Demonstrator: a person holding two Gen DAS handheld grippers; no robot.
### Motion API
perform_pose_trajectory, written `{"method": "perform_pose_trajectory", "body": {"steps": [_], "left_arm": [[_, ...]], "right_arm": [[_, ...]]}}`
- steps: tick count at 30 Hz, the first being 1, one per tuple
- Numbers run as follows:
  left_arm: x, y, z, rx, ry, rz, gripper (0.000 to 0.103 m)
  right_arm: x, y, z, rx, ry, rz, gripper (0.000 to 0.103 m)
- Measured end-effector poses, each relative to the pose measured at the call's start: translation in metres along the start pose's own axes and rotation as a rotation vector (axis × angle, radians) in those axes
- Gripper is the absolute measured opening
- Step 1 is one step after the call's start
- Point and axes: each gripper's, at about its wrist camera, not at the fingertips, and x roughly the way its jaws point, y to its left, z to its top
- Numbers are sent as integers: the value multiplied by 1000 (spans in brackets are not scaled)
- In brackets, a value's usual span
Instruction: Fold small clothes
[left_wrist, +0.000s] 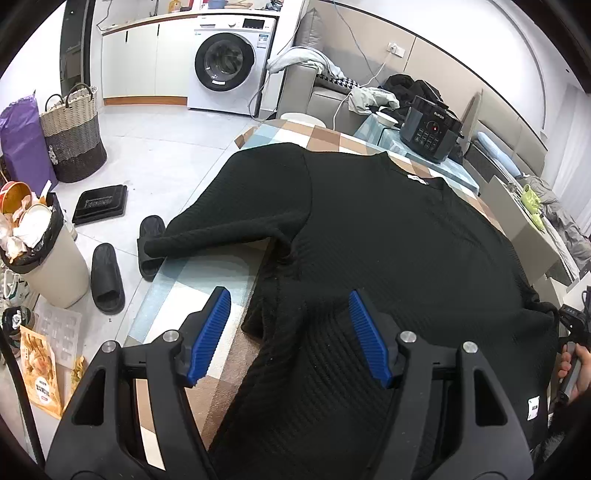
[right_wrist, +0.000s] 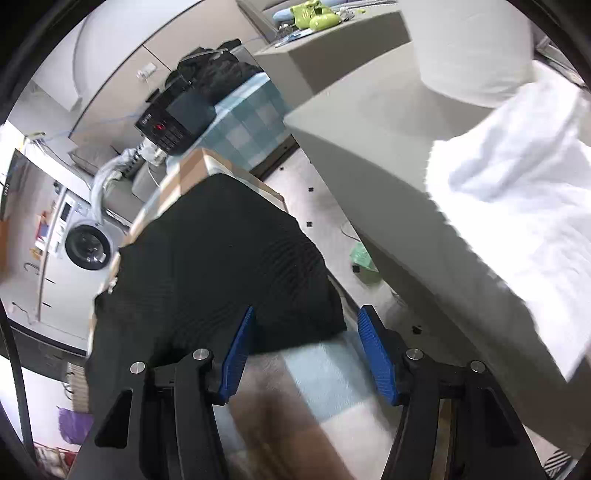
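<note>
A black ribbed knit top (left_wrist: 388, 236) lies spread flat on the checked tablecloth (left_wrist: 207, 273), one sleeve (left_wrist: 229, 221) reaching toward the table's left edge. My left gripper (left_wrist: 290, 332) is open above the top's lower left hem, blue pads (left_wrist: 210, 332) apart, holding nothing. In the right wrist view the same top (right_wrist: 207, 266) lies ahead. My right gripper (right_wrist: 306, 350) is open over the tablecloth (right_wrist: 325, 373) at the top's right corner, empty.
A black pressure cooker (left_wrist: 430, 129) stands at the table's far end. A bin (left_wrist: 40, 251), slippers (left_wrist: 107, 277) and a woven basket (left_wrist: 74, 136) are on the floor at left. A grey sofa with white cloth (right_wrist: 517, 206) is close on the right.
</note>
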Motion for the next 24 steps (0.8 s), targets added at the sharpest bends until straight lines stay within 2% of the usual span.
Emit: {"method": "perform_pose_trajectory", "body": {"steps": [2,5,11,16,19,23,24], "left_arm": [[2,-2,0,-1,2,0,64],[5,-4,-1,-2,4,-2,64],[5,-3,-2,-18,2,-14,64],[3,5,-7,-35,-6,-30,64],[1,12,-10,-45,-11,-37,64],[-2,18,-12,-71,-13,-48,64],[-3,20,-13,-76,-16,-51,64]], "right_arm": [[6,-3,2,6,5,-7,59],[15,-3,5,12,9,-2,49],[10,11,7,-51,-53,-10,18],[-17,41,12,-148,-156,-58,17],[-35,72,20,-224,-215,-63,17],[-58,138,17,-402,-303,38,17],[-62,160,11,-473,-310,90,17]]}}
